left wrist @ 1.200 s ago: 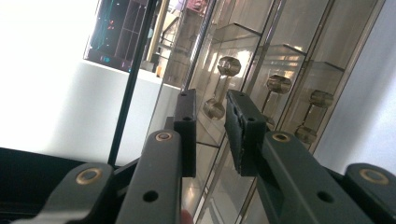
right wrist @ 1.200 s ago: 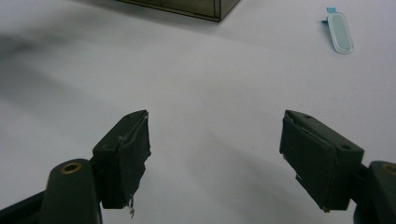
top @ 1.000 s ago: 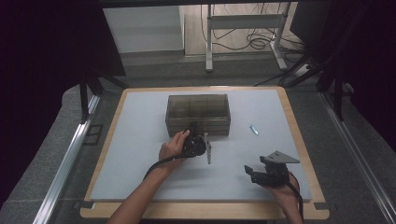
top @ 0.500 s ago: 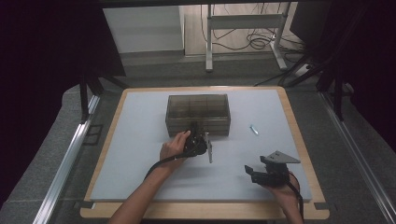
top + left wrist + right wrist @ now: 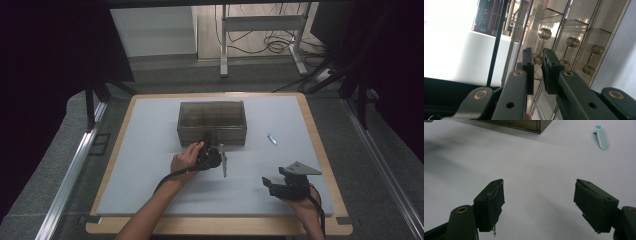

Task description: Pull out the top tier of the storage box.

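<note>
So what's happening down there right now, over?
Left gripper nearly shut at a small knob on the smoky clear box. Right gripper open, idle over bare mat. Small blue tab lies clear, nothing blocking.

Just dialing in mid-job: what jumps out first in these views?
The smoky transparent box at the middle back of the white mat, with the left gripper up against its front wall, jaws nearly closed around a small knob. The right gripper hangs wide open at front right; a small blue tag lies right of the box.
</note>
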Demonstrator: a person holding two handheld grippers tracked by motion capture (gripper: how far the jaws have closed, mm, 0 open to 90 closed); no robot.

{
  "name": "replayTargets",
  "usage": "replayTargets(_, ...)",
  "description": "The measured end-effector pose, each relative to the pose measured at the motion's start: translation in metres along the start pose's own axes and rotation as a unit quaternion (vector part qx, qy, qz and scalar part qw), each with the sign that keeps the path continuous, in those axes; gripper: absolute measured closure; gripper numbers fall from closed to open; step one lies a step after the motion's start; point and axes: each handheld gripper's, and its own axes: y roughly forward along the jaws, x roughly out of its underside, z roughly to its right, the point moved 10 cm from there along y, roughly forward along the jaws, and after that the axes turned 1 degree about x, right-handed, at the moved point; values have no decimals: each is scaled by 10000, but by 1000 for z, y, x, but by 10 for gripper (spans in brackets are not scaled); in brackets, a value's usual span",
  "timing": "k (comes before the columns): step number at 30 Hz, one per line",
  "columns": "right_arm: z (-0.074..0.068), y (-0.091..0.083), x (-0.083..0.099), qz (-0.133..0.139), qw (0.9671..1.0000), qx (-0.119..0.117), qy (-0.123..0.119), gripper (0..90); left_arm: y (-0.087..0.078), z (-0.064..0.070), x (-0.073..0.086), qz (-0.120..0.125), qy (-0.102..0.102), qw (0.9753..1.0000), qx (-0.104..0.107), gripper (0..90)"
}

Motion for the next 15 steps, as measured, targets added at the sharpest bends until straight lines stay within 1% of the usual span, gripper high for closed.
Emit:
replayTargets(7,0,0,0,-9,10000,-2,-4,238,-3,1,0,15,13,10000,-5,820)
replayTargets(15,0,0,0,1,10000,-5,-3,238,-6,2,0,52,-32,10000,2,820)
